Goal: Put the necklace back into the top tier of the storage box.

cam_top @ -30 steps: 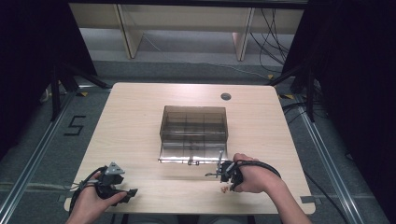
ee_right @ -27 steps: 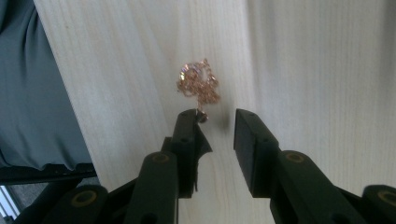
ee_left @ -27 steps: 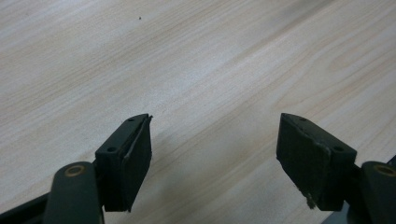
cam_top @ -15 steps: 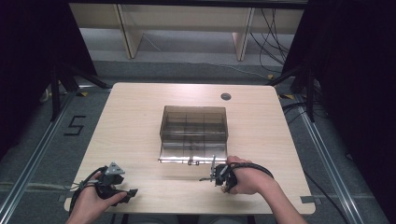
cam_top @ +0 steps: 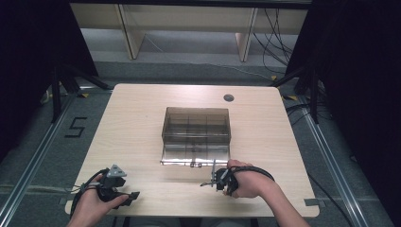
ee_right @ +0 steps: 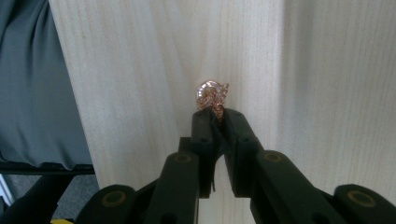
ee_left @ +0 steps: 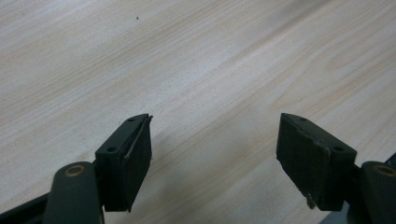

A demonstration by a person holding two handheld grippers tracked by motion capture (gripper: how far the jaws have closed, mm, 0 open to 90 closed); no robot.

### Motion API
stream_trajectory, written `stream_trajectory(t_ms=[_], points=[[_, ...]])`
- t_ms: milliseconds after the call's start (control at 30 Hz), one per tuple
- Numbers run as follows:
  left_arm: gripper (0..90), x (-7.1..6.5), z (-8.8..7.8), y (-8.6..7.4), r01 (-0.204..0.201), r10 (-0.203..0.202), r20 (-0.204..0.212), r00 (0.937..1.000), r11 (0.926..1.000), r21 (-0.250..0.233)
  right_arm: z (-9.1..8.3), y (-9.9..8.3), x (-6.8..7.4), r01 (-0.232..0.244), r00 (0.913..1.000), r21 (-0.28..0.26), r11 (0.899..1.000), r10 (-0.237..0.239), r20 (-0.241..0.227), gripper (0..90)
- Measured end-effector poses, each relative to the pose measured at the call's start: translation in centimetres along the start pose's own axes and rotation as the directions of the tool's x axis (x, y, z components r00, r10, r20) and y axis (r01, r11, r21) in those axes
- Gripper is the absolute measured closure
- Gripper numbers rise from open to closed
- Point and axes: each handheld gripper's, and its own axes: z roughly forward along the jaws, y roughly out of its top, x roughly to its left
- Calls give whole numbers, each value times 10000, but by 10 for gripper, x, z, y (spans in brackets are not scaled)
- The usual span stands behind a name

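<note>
- The right gripper [ee_right: 217,113], jaws just closing, is pinching a rose-gold chain [ee_right: 211,96] just before the clear compartment box [cam_top: 196,126].
- The left gripper [ee_left: 215,140], jaws gaping empty, is sitting far left of that box, near the table [cam_top: 142,118] edge.

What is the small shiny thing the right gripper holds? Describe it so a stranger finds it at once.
Start at the wooden table, near edge, in front of the open clear box. There the right gripper has closed its black jaws on a small bunched rose-gold chain, the one glittering metal item against pale wood.
</note>
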Motion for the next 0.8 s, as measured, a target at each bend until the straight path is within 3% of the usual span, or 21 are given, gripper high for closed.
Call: stream_trajectory(t_ms=[67, 300, 333, 533, 633, 700, 733, 800], points=[[264, 0, 0, 0, -79, 78, 25, 10000, 10000, 30, -1, 1, -1, -24, 10000, 102, 9999, 23, 67, 841], [264, 0, 0, 0, -23, 23, 68, 10000, 10000, -40, 0, 3, -5, -440, 9981, 114, 9990, 444, -429, 866], [264, 1, -1, 0, -77, 77, 62, 10000, 10000, 12, 1, 2, -5, -550, 9966, -89, 9984, 543, -612, 867], [264, 0, 0, 0, -31, 32, 63, 10000, 10000, -43, 1, 3, -5, -646, 9953, -116, 9978, 636, -734, 868], [264, 0, 0, 0, -32, 32, 62, 10000, 10000, -41, -6, 2, -4, -952, 9922, -26, 9955, 946, -816, 869], [264, 0, 0, 0, -16, 16, 62, 10000, 10000, -50, -8, 2, -4, -989, 9919, -93, 9951, 978, -814, 869], [265, 0, 0, 0, -19, 19, 64, 10000, 10000, -45, -11, 2, -6, -680, 9955, -154, 9976, 668, -677, 869], [264, 0, 0, 0, -25, 26, 74, 10000, 10000, -50, -14, 0, -5, -920, 9926, -220, 9955, 900, -811, 869]])
